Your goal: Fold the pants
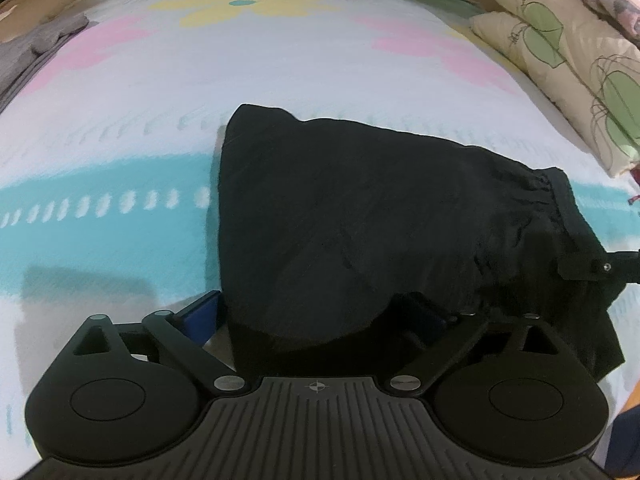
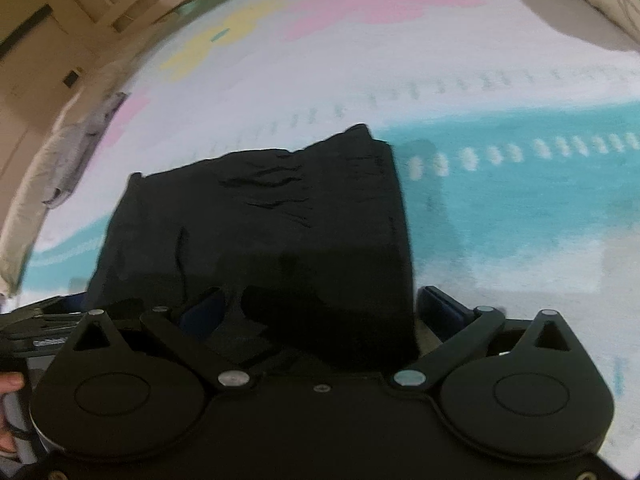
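Black pants [image 1: 360,208] lie folded into a compact pile on a bed sheet [image 1: 120,140] printed with pastel flowers. In the left wrist view my left gripper [image 1: 314,300] is open wide over the pile's near edge. Its left blue finger [image 1: 200,312] rests on the sheet beside the cloth, and the other finger is mostly hidden in the dark fabric. In the right wrist view the pants [image 2: 280,208] fill the middle. My right gripper [image 2: 322,292] also stands open, straddling the near edge, with one blue finger [image 2: 444,308] clear on the sheet at the right.
Leaf-patterned pillows [image 1: 560,60] are stacked at the bed's right side. A grey garment [image 1: 36,48] lies at the far left edge of the bed. Wooden furniture [image 2: 60,20] stands beyond the bed. A hand [image 2: 10,384] shows at the left border.
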The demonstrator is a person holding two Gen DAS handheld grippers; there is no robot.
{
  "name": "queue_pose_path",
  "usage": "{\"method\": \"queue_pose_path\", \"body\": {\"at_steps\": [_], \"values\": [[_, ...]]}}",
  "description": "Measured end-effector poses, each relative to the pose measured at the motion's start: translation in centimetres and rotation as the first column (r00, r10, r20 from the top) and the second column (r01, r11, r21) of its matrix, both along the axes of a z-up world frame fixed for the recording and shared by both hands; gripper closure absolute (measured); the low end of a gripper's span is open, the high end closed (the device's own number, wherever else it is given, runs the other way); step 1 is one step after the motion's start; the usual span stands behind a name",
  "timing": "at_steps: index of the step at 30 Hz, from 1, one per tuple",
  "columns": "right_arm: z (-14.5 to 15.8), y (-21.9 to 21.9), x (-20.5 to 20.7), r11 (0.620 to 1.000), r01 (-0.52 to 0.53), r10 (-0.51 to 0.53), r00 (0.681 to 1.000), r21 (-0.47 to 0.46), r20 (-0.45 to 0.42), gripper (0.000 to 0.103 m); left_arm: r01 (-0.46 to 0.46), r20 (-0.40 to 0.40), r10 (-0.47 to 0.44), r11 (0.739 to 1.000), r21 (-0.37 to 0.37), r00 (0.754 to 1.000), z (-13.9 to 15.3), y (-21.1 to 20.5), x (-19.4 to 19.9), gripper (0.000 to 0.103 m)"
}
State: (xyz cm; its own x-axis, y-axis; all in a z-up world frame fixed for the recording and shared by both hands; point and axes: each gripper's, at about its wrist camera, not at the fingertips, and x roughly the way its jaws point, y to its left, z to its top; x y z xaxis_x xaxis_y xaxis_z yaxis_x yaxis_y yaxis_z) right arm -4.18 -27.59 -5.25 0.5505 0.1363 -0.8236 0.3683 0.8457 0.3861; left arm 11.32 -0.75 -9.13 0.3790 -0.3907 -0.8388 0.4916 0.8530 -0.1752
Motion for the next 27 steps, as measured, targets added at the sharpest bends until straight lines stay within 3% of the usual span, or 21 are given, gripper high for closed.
{"method": "queue_pose_path", "body": {"at_steps": [4, 5, 6, 7, 8, 9, 10, 15, 20, 27], "values": [[-0.1, 0.5, 0.8, 0.999, -0.031, 0.03, 0.999, 0.021, 0.014, 0.0, 0.032, 0.015, -0.032, 0.999, -0.006, 0.999, 0.0, -0.7, 0.0, 0.009], [-0.1, 0.6, 0.9, 0.999, -0.044, 0.044, 0.999, 0.015, 0.021, 0.009, 0.033, 0.03, -0.033, 0.999, 0.001, 0.999, 0.1, -0.8, -0.1, 0.019], [0.1, 0.8, 0.9, 0.999, -0.049, 0.049, 0.998, -0.008, 0.029, 0.034, 0.027, 0.048, -0.028, 1.0, 0.009, 0.998, 0.3, -0.8, -0.3, 0.033], [0.3, 0.8, 0.9, 0.998, -0.045, 0.046, 0.999, -0.044, 0.027, 0.047, 0.022, 0.06, -0.022, 1.0, 0.005, 0.998, 0.6, -0.8, -0.4, 0.052], [0.5, 0.8, 0.8, 0.997, -0.04, 0.042, 0.999, -0.065, 0.026, 0.061, 0.021, 0.071, -0.021, 1.0, 0.004, 0.997, 0.8, -0.7, -0.6, 0.061], [0.5, 0.4, 0.7, 0.999, -0.031, 0.032, 0.999, -0.031, 0.039, 0.066, 0.018, 0.086, -0.019, 1.0, 0.003, 0.996, 1.1, -0.6, -0.8, 0.075], [0.6, 0.1, 0.5, 1.0, -0.016, 0.016, 0.998, 0.003, 0.052, 0.067, 0.022, 0.094, -0.022, 1.0, -0.001, 0.995, 1.4, -0.6, -0.9, 0.08], [2.4, 1.8, 0.2, 0.994, -0.078, 0.085, 0.993, -0.082, 0.088, 0.076, 0.031, 0.179, -0.033, 0.999, 0.015, 0.983, 2.9, -0.5, -2.3, 0.088], [5.0, 1.9, -0.3, 0.995, -0.063, 0.074, 0.986, -0.076, 0.15, 0.079, 0.033, 0.281, -0.033, 0.999, 0.003, 0.959, 5.8, -0.4, -3.2, 0.089], [7.9, 1.3, 3.6, 0.996, -0.038, 0.054, 0.976, -0.079, 0.212, 0.079, 0.002, 0.344, 0.007, 1.0, -0.026, 0.939, 9.7, -1.5, 2.2, 0.089]]}}
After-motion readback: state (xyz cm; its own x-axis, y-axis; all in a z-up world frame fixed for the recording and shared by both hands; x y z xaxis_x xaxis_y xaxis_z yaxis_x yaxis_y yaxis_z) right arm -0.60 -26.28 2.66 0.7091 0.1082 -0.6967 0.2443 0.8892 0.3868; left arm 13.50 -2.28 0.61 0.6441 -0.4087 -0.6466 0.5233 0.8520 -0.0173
